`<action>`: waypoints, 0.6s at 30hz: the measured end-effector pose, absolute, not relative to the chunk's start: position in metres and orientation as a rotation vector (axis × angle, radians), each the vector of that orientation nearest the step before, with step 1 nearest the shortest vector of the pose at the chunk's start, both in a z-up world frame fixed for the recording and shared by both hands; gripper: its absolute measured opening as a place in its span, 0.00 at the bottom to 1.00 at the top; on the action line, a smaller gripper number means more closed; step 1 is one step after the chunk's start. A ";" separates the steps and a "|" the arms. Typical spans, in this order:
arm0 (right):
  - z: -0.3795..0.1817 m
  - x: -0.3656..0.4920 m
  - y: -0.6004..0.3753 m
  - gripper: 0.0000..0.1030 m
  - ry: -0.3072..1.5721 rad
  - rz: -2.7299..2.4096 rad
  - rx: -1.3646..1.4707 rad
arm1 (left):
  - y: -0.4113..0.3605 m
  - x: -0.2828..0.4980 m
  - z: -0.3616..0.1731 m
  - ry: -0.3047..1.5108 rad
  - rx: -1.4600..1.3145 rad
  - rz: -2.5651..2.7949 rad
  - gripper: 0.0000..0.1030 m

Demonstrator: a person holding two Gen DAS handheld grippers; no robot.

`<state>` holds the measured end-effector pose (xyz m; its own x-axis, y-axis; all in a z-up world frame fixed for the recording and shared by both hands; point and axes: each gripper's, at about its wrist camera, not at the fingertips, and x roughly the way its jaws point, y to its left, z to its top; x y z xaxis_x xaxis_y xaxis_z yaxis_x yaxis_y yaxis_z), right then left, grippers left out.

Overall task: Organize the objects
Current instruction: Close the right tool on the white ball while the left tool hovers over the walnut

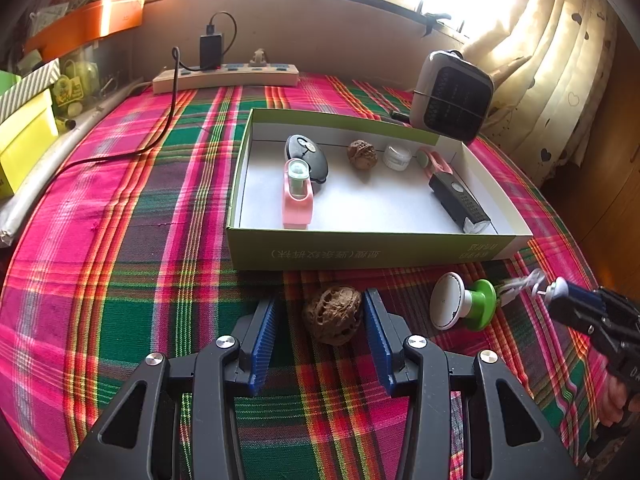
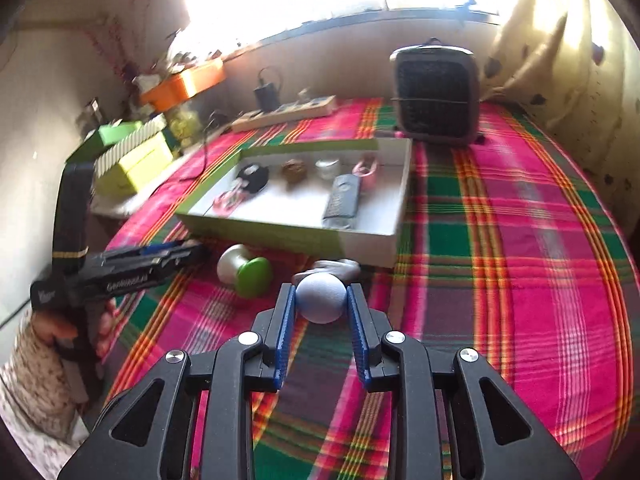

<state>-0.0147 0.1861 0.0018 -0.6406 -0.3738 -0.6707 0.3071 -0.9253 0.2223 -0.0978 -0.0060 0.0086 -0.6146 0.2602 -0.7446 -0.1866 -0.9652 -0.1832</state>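
Two grippers: one in each hand, both over the checked tabletop (image 1: 120,240).
Left gripper (image 1: 320,316): fingers open on both sides of a walnut (image 1: 333,315) – ready to close, not squeezing yet.
Right gripper (image 2: 321,300): fingers closed on a small grey ball (image 2: 321,298), likely to carry it.
Box (image 1: 360,250): green, just behind both – it already holds another walnut (image 1: 361,154), a jar (image 1: 397,156) and more.
Green and white knob (image 1: 464,306): on the cloth, near the box, waiting.

Right view blurred; box (image 2: 372,236) items smeared, left hand-held gripper (image 2: 192,254) tips indistinct.
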 end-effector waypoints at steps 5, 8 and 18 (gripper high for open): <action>-0.010 -0.017 0.173 0.26 -0.105 -2.456 1.100 | -0.006 -0.098 0.008 -0.127 -1.227 2.616 0.40; -0.013 -0.016 0.170 0.26 -0.067 -2.459 1.121 | -0.006 -0.098 0.008 -0.129 -1.227 2.616 0.40; -0.022 -0.014 0.160 0.27 0.088 -2.492 1.161 | -0.006 -0.098 0.009 -0.123 -1.227 2.618 0.40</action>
